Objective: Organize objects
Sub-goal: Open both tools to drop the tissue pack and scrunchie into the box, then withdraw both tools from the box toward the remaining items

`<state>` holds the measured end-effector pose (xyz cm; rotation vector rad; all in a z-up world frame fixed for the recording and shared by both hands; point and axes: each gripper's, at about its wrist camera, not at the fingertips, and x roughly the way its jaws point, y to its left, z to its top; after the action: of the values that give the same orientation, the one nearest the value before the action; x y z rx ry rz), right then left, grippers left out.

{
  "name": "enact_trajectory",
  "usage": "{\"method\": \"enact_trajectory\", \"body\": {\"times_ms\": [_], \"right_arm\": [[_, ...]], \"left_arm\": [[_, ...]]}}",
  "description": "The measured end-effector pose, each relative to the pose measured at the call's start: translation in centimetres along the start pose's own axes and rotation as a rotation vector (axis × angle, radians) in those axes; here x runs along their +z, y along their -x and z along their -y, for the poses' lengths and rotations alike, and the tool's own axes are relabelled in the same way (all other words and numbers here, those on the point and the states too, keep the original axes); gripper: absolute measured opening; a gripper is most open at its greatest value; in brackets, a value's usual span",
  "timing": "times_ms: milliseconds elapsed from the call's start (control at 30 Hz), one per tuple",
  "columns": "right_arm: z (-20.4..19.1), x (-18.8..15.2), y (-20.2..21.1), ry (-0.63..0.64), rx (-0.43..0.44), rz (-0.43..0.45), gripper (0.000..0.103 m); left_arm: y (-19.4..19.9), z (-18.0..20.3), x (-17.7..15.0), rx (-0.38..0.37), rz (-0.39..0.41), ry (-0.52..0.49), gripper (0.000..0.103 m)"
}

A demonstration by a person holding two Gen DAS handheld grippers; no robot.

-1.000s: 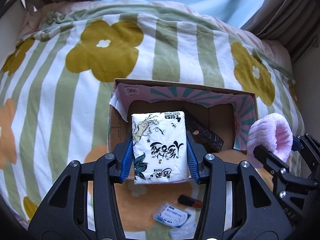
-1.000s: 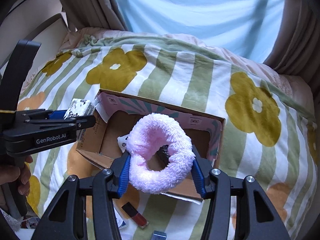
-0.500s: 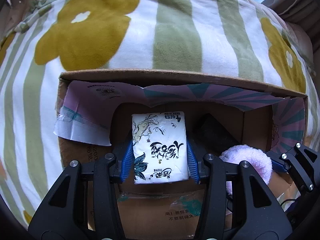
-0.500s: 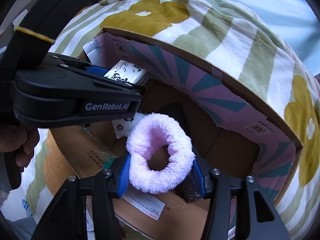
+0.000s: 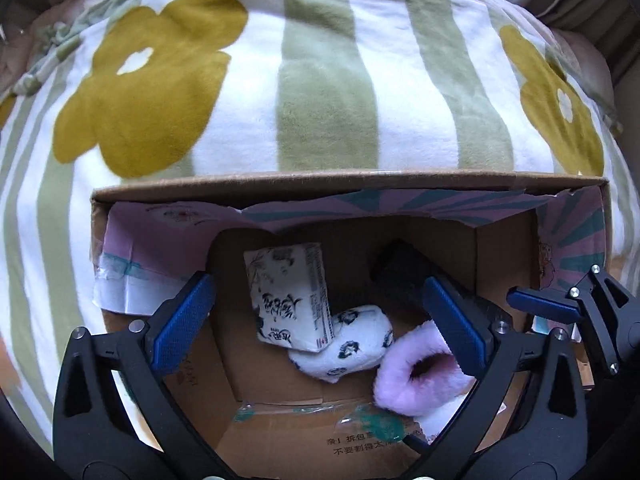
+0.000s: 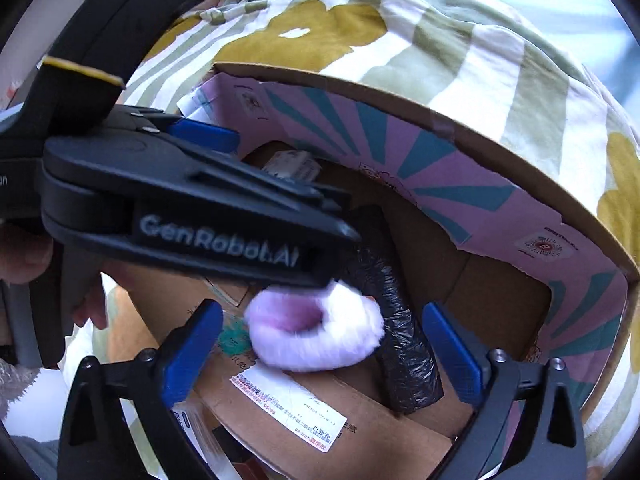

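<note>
Both grippers have let go since half a second ago. The left gripper point(image 5: 318, 322) held the tissue pack point(image 5: 289, 298) then; now its jaws are wide open with nothing between them, and the pack lies inside the box point(image 5: 344, 182). It leans near the back wall, on the left side of the box floor. Its lower corner rests on a small white pouch point(image 5: 344, 350) with dark flowers.

The right gripper point(image 6: 322, 354) is wide open too, and holds nothing. The fluffy pink ring point(image 6: 316, 336) has dropped out of it. The ring sits on the box floor near the front edge, just beside the white pouch and touching it. It looks blurry in the right view.

A black wrapped thing point(image 6: 394, 328) lies on the box floor behind the ring, toward the right side. The box stands on a blanket point(image 5: 328, 80) with green stripes and yellow flowers. A white label point(image 6: 288, 412) is stuck on the front flap of the box.
</note>
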<state>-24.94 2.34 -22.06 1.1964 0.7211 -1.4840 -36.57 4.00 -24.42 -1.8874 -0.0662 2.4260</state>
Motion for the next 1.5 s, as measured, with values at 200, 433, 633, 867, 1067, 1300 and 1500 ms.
{"method": "enact_trajectory", "body": {"times_ms": [200, 433, 633, 867, 1067, 1300, 1500], "right_arm": [[0.3, -0.7, 0.6, -0.004, -0.032, 0.004, 0.1], [-0.1, -1.2, 2.4, 0.017, -0.071, 0.015, 0.1], [-0.7, -0.9, 4.8, 0.027, -0.1, 0.018, 0.1], [-2.6, -1.0, 9.6, 0.029, -0.128, 0.053, 0.1], [-5.7, -1.8, 14.7, 0.018, -0.162, 0.097, 0.1], [-8.8, -2.8, 20.2, -0.06, -0.212, 0.17, 0.1], [-11.3, -5.5, 24.5, -0.14, -0.252, 0.243, 0.1]], "left_arm": [[0.1, 0.3, 0.1, -0.017, -0.018, 0.018, 0.103], [1.9, -0.2, -0.6, -0.007, 0.002, 0.029, 0.103], [4.8, 0.0, -1.1, -0.014, 0.026, 0.085, 0.103], [10.8, 0.2, -2.3, -0.023, 0.08, 0.115, 0.103], [17.3, 0.1, -4.2, -0.026, 0.132, 0.105, 0.103], [25.8, 0.4, -7.8, -0.011, 0.242, 0.078, 0.103], [31.7, 0.2, -12.7, 0.025, 0.341, 0.073, 0.103]]}}
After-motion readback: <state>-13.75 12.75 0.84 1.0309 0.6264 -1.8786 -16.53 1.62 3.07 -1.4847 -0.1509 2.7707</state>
